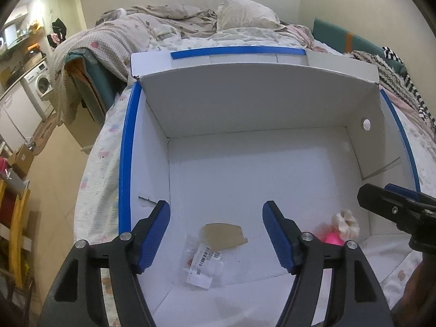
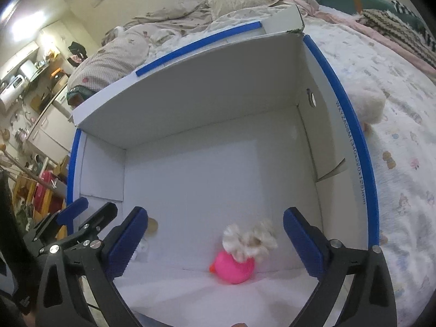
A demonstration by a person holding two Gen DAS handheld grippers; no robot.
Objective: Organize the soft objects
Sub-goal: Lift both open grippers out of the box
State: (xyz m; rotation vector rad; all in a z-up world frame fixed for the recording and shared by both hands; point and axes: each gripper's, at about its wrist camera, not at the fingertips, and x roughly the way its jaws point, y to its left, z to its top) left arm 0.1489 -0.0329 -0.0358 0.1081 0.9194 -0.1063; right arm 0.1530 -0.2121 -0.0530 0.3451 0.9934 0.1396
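Observation:
A white cardboard box with blue edges (image 1: 128, 147) (image 2: 365, 163) lies open on the bed. Inside, near its front right corner, sit a pink soft toy (image 2: 234, 268) (image 1: 333, 238) and a cream fluffy scrunchie (image 2: 249, 241) (image 1: 346, 223) resting on it. My right gripper (image 2: 215, 220) is open, above the box, with these two just below and between its fingers. My left gripper (image 1: 216, 212) is open and empty over the box's front left part. Another cream plush (image 2: 366, 103) lies on the bed outside the box's right wall.
A brown card piece (image 1: 223, 235) and a clear plastic bag with barcode labels (image 1: 203, 264) lie on the box floor. Rumpled blankets and a pillow (image 1: 245, 13) lie behind the box. Striped clothes (image 1: 395, 81) are at the right. The bed's edge and floor are at left.

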